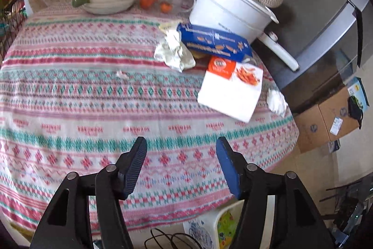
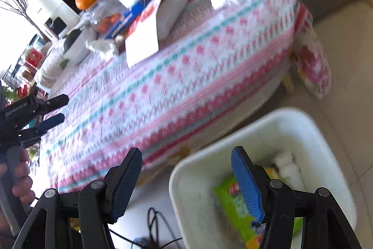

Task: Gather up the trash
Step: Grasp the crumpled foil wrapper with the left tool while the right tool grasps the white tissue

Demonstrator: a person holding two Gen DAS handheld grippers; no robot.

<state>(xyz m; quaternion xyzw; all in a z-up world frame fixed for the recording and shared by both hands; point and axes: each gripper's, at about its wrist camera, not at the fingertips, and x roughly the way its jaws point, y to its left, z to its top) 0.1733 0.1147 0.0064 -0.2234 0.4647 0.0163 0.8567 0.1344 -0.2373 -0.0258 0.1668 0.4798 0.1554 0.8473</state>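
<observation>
Paper trash on the tablecloth (image 1: 93,95): crumpled tissue (image 1: 174,51) soft, light – pinch the bulk; blue box (image 1: 215,42) stiff – grip its narrow sides. Left gripper (image 1: 181,167) and right gripper (image 2: 186,183) wide, empty; bin (image 2: 233,155) below.

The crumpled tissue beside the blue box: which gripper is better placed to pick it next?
Probably left. The left gripper is open and faces the crumpled tissue; the right gripper hangs near the white bin.

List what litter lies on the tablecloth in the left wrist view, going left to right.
Small white scrap → crumpled white tissue → blue pasta box → white and orange food box → crumpled white wad at the table's right edge.
</observation>
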